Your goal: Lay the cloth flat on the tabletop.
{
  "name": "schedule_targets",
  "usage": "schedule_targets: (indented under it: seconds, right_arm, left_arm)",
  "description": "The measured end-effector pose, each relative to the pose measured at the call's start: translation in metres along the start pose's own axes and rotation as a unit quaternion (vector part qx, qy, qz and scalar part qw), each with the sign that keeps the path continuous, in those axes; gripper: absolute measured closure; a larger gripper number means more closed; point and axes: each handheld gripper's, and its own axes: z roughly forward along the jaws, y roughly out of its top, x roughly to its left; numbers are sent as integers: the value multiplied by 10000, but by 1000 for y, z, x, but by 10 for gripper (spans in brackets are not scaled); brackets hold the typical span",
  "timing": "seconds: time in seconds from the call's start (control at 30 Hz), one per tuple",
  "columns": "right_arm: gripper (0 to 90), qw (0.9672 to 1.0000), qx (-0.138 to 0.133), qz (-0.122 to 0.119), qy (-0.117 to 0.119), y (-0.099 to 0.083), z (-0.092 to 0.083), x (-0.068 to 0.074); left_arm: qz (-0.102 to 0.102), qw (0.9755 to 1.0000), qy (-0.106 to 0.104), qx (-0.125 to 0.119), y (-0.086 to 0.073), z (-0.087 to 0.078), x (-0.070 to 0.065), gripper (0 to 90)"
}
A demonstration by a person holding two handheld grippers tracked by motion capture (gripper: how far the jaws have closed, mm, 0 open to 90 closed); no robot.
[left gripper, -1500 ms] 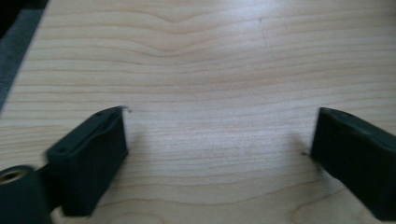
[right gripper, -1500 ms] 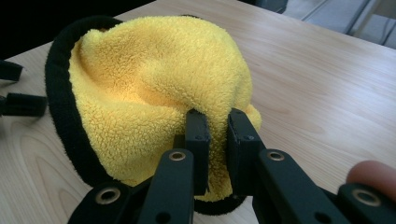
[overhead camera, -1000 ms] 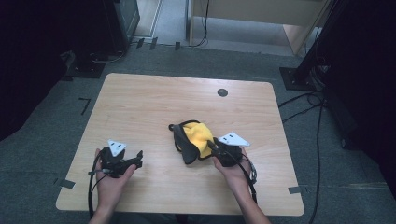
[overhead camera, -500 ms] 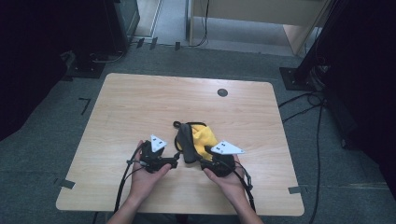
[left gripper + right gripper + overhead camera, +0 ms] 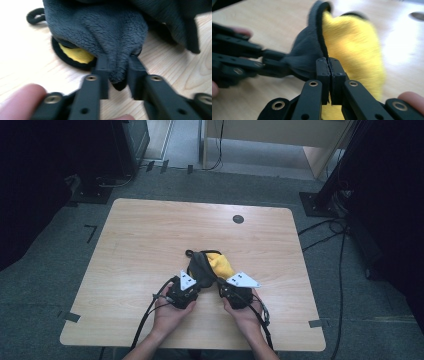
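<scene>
Cloth [image 5: 210, 267], dark grey outside and yellow inside, lies bunched near the table's [image 5: 125, 245] front middle, just beyond both hands. Left gripper [image 5: 117, 72] has just closed on a grey fold; right gripper [image 5: 329, 66] is clamped on the black hem. Both sit equally near, side by side at its near edge.

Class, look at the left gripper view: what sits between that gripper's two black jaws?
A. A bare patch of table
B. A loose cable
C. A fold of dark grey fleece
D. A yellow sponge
C: in the left gripper view the left gripper has a fold of the dark grey fleece cloth pinched between its jaws.
</scene>
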Motion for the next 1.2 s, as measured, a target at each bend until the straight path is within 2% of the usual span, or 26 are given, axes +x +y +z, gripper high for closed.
schedule_targets:
  seconds: [0.1,0.17,0.3,0.4,0.5,0.67,0.7,0.87,1.1,1.17,1.2]
  right_arm:
    - [887,9996,-227,90,-148,4,-10,-13]
    - [888,9988,-359,212,-263,6,-20,-24]
    - [890,9946,-710,545,-525,12,-42,-50]
    - [890,9915,-902,755,-551,15,-55,-63]
    - [891,9902,-1023,811,-489,20,-65,-69]
    - [890,9890,-1247,699,-384,29,-81,-66]
    - [890,9888,-1276,680,-355,31,-83,-64]
    - [890,9869,-1523,461,-261,45,-103,-52]
    - [891,9795,-2006,34,-170,71,-139,-33]
    - [891,9766,-2145,-45,-160,79,-150,-29]
    - [891,9749,-2221,-56,-134,83,-156,-28]
  left_arm:
    - [-70,9999,-6,-156,2,-13,14,835]
    - [-104,9995,117,-283,3,-26,27,839]
    - [-283,9970,308,-653,6,-56,53,841]
    - [-296,9947,398,-905,11,-76,64,845]
    - [-283,9923,406,-1137,15,-94,70,846]
    - [-308,9880,334,-1474,20,-114,74,846]
    - [-308,9880,334,-1474,20,-114,74,846]
    - [-296,9804,319,-1921,29,-145,72,846]
    - [-229,9683,276,-2470,41,-186,65,847]
    - [-128,9656,282,-2583,44,-196,62,847]
    - [-128,9656,282,-2583,44,-196,62,848]
